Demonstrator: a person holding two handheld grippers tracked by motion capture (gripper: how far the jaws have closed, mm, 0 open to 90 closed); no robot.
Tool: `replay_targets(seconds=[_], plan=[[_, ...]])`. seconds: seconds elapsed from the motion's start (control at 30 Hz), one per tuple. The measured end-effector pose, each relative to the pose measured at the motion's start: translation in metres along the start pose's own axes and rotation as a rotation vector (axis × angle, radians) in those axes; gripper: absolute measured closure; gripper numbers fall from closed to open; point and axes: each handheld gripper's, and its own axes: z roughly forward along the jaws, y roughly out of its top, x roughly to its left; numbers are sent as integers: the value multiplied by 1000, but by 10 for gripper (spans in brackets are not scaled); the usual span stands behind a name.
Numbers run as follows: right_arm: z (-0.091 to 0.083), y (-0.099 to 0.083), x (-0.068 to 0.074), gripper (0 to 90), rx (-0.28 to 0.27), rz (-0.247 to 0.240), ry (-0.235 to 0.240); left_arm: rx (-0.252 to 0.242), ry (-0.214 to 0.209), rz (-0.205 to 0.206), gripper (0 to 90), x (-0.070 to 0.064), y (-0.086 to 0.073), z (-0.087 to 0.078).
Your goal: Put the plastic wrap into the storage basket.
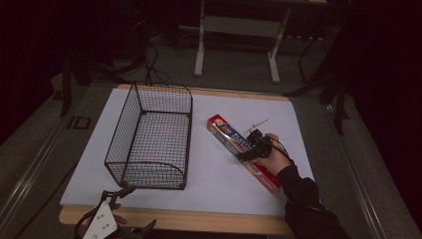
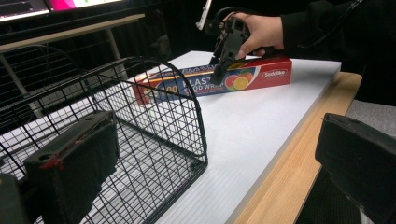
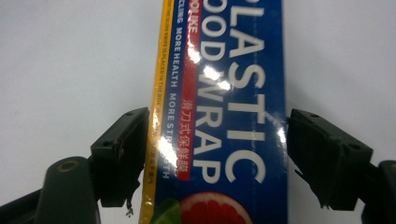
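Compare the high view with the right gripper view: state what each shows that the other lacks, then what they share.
High view alone: the wire basket, the white table mat, the left gripper at the near edge, and the floor beyond.
Right gripper view alone: the box's lettering, "PLASTIC FOOD WRAP", with one jaw on either side of the box.
Both: the plastic wrap box and the right gripper astride it.

Glossy cardboard box (image 3: 219, 112), black wire basket (image 1: 152, 137)

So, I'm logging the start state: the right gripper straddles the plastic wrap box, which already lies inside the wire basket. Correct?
Not quite. The box lies on the white table beside the wire basket, not inside it, as the high view shows. The right gripper does straddle it, jaws open on either side.
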Motion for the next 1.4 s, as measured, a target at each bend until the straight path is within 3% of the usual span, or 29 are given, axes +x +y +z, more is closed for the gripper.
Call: replay_targets(seconds=[0.13,0.2,0.23,0.3,0.53,0.7,0.77,1.07,1.4], plan=[[5,4,1,242,58,-12,-25,-1,0,-1,2,0,0,0],[8,5,3,282,73,-23,-26,0,1,0,2,0,0,0],[9,7,6,358,91,-21,-23,1,1,2,2,0,0,0],[8,8,6,379,101,-15,-25,1,1,3,2,0,0,0],[6,11,9,393,111,24,-27,2,2,-1,2,0,0,0],[3,15,12,394,108,51,-58,3,3,3,2,0,0,0],[-4,16,11,395,92,92,-70,2,3,1,2,0,0,0],[-26,26,13,394,28,139,-75,7,4,4,2,0,0,1],[-51,50,22,394,-45,122,-79,10,6,6,2,0,0,2]])
